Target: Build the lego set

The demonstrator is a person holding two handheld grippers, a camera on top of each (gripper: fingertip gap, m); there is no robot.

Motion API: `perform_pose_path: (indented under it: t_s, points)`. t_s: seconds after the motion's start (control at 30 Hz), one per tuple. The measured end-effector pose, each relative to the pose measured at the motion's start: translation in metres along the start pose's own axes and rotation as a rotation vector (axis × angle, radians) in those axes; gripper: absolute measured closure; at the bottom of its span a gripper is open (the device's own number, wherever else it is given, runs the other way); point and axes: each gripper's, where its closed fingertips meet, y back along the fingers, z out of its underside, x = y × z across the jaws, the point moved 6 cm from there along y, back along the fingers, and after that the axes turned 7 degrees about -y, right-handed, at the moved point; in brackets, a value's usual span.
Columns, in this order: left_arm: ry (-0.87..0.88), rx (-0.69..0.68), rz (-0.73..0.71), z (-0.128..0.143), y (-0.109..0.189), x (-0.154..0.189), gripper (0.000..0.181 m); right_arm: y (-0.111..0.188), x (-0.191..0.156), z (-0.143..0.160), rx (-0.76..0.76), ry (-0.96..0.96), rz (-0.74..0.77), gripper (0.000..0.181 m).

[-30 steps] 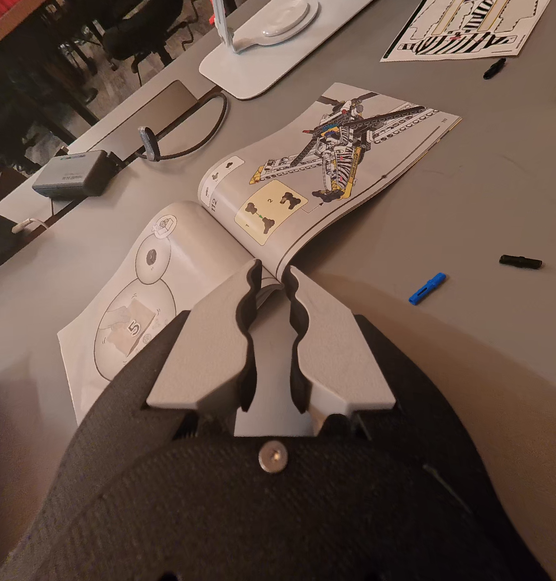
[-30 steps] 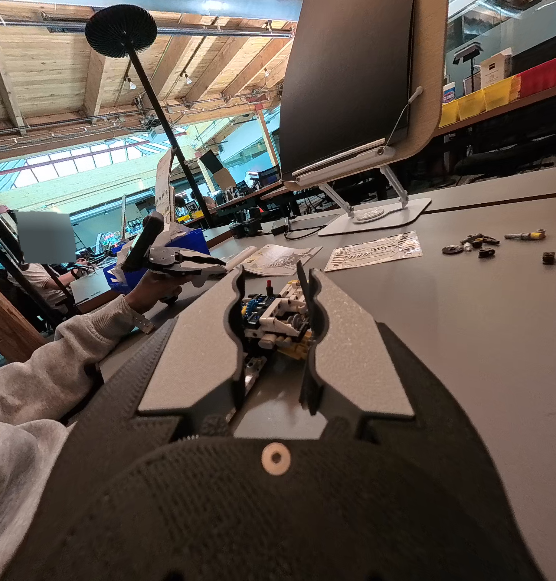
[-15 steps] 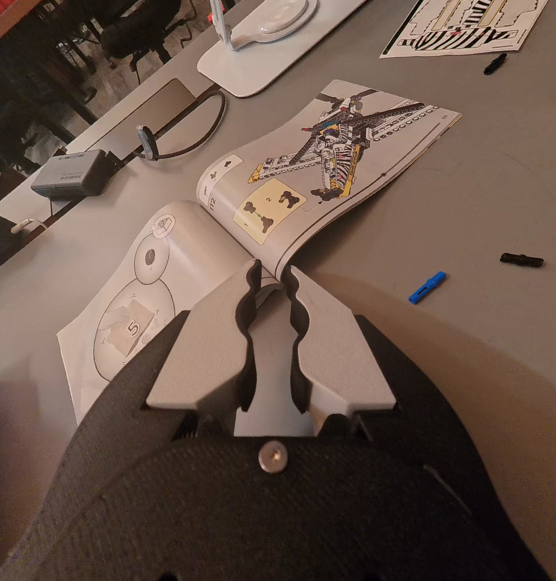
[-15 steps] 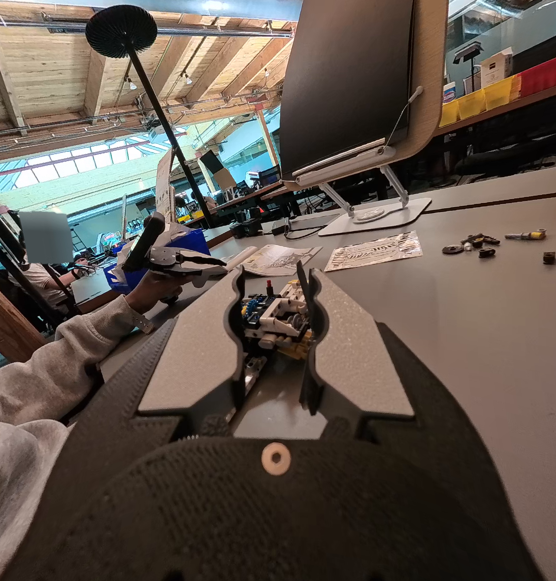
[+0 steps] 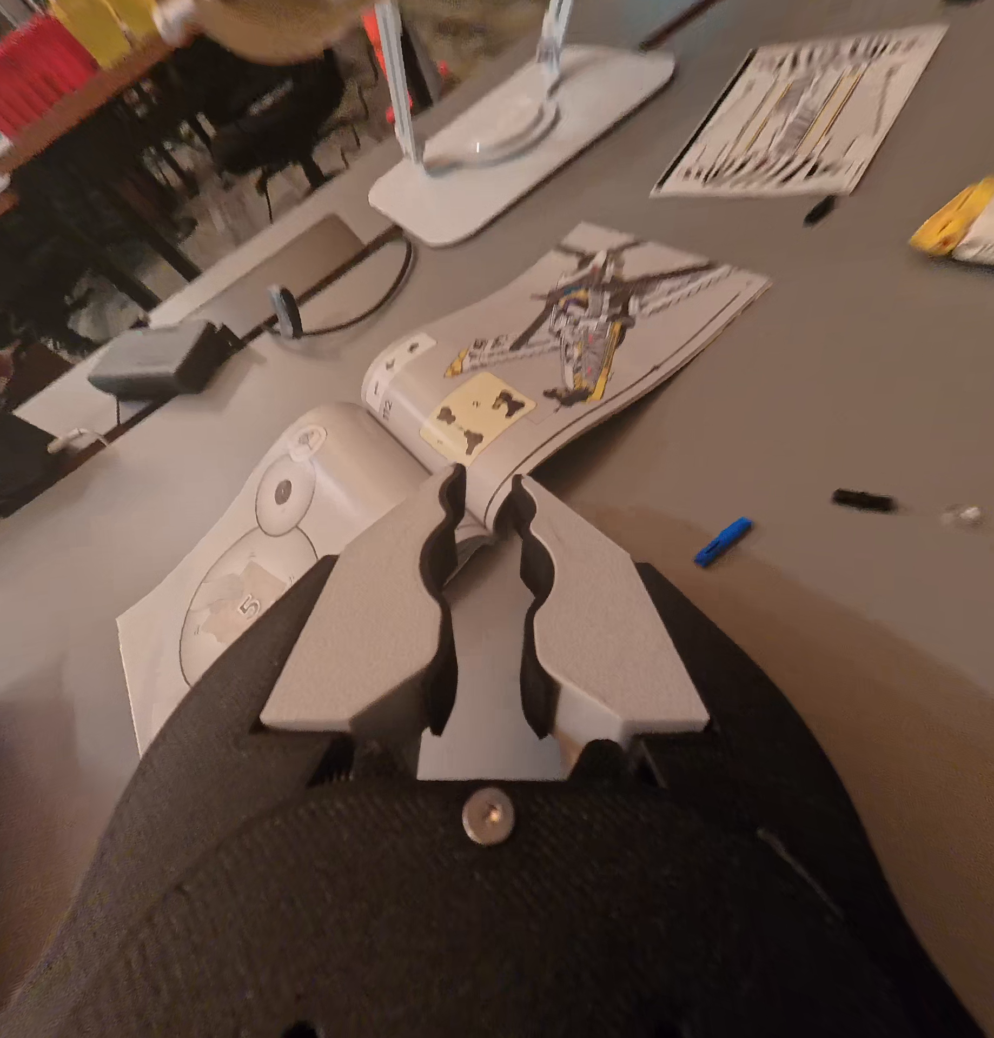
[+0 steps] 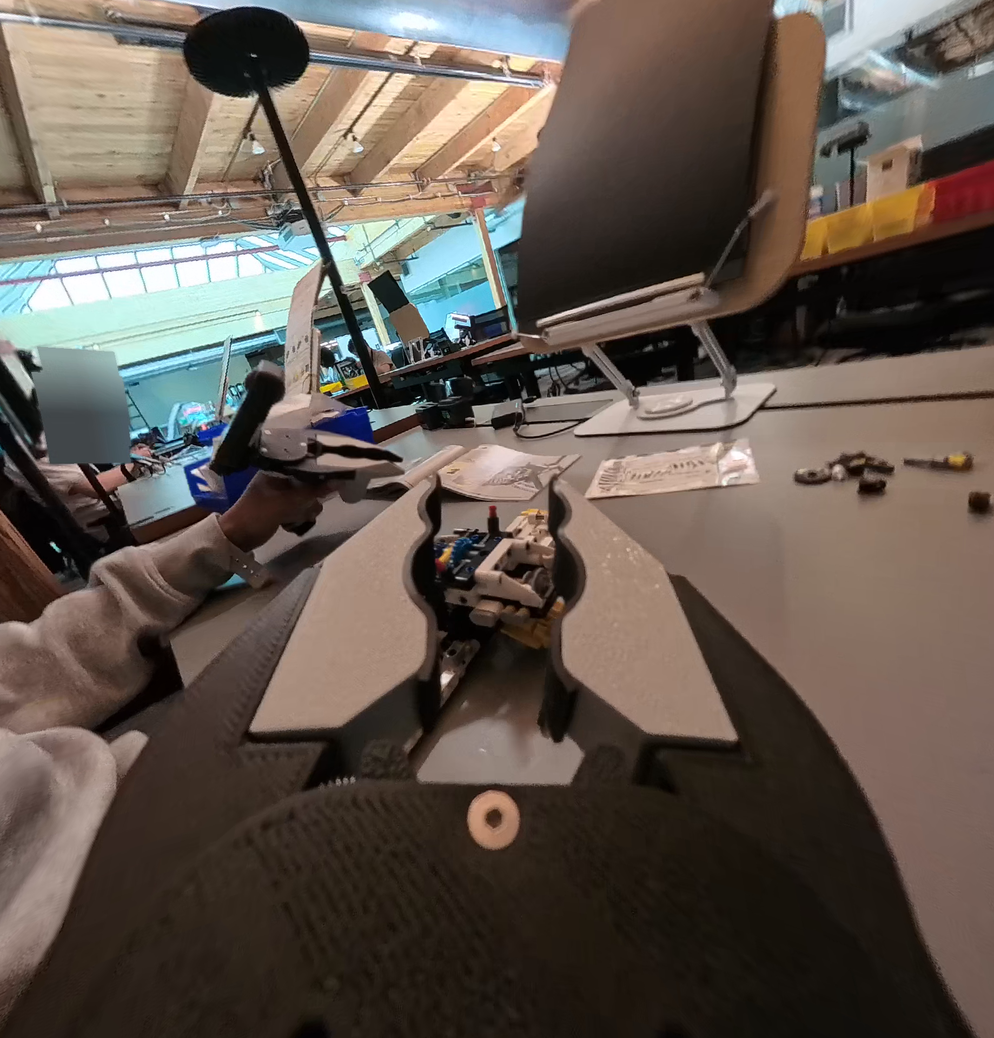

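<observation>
The biggest change is in the left wrist view: it has tilted up and drawn back from the worktop (image 5: 820, 393), so the stand base (image 5: 517, 146) at 12 o'clock and a yellow-and-white piece (image 5: 967, 224) at 2 o'clock now show, and the picture has gone blurry with motion. The left gripper (image 5: 486, 488) has spread its fingers a little wider than half a second ago; they hold nothing, with the open manual (image 5: 539, 370) lying beyond their tips. My reading is that the left hand has finished consulting the page and is leaving to fetch a part, possibly the blue pin (image 5: 722, 542) at 3 o'clock or the black pin (image 5: 863, 499) past it.

The right gripper (image 6: 495, 494) has barely shifted. Its fingers sit partly open around the lego model (image 6: 495, 567), which rests on the worktop between them; whether they press on it I cannot tell. In the same view the left gripper hangs raised at 10 o'clock.

The model's near end is hidden behind the fingers, so how far the build has got is unclear. Small dark parts (image 6: 843, 472) at 2 o'clock are too small to identify. The sticker sheet (image 5: 798, 107) is smeared.
</observation>
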Motion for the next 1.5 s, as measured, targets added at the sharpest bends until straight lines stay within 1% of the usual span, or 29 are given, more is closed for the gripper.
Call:
perform_pose_path:
  t_s: [0.1,0.17,0.2,0.27,0.33,0.4,0.47,0.5,0.57,0.67,0.7,0.77,0.9,1.07,1.17,1.27,1.5]
  points:
    - [-0.050,0.074,-0.007,-0.025,0.024,0.014,0.164,0.009,-0.021,0.002,0.014,0.143,-0.024,0.150]
    - [-0.124,0.118,0.023,-0.049,0.041,0.034,0.164,0.018,-0.039,0.010,0.007,0.300,0.002,0.153]
    - [-0.145,0.141,0.064,-0.063,0.049,0.049,0.164,0.023,-0.048,0.015,0.006,0.396,0.023,0.154]
    - [-0.164,0.202,0.229,-0.086,0.066,0.095,0.161,0.032,-0.067,0.024,0.005,0.558,0.060,0.156]
    - [-0.182,0.268,0.456,-0.100,0.083,0.154,0.157,0.041,-0.087,0.039,0.000,0.657,0.060,0.158]
    - [-0.218,0.284,0.687,-0.102,0.098,0.216,0.152,0.048,-0.100,0.060,-0.045,0.708,0.040,0.160]
    - [-0.279,0.243,0.841,-0.095,0.106,0.265,0.150,0.053,-0.106,0.082,-0.149,0.765,0.017,0.160]
    - [-0.319,0.220,0.885,-0.090,0.107,0.283,0.148,0.054,-0.108,0.091,-0.205,0.810,0.005,0.159]
    - [-0.396,0.185,0.896,-0.084,0.106,0.303,0.148,0.054,-0.105,0.102,-0.293,0.901,0.003,0.158]
    - [-0.416,0.150,0.917,-0.077,0.103,0.316,0.148,0.054,-0.101,0.109,-0.342,0.903,-0.012,0.159]
    - [-0.416,0.140,0.897,-0.077,0.101,0.315,0.149,0.054,-0.099,0.110,-0.358,0.891,-0.019,0.159]
    - [-0.402,0.161,0.901,-0.079,0.102,0.315,0.149,0.053,-0.098,0.113,-0.379,0.883,-0.023,0.160]
    - [-0.365,0.166,0.887,-0.082,0.101,0.312,0.151,0.051,-0.097,0.119,-0.421,0.913,-0.021,0.166]
    - [-0.396,0.148,0.867,-0.080,0.099,0.314,0.152,0.047,-0.097,0.128,-0.473,0.966,-0.008,0.172]
    - [-0.412,0.141,0.855,-0.079,0.099,0.315,0.153,0.048,-0.100,0.126,-0.457,0.990,-0.008,0.181]
    - [-0.410,0.138,0.855,-0.078,0.098,0.315,0.153,0.049,-0.102,0.122,-0.425,1.000,-0.005,0.181]
    - [-0.394,0.130,0.865,-0.079,0.097,0.313,0.154,0.050,-0.097,0.122,-0.439,0.953,-0.007,0.181]
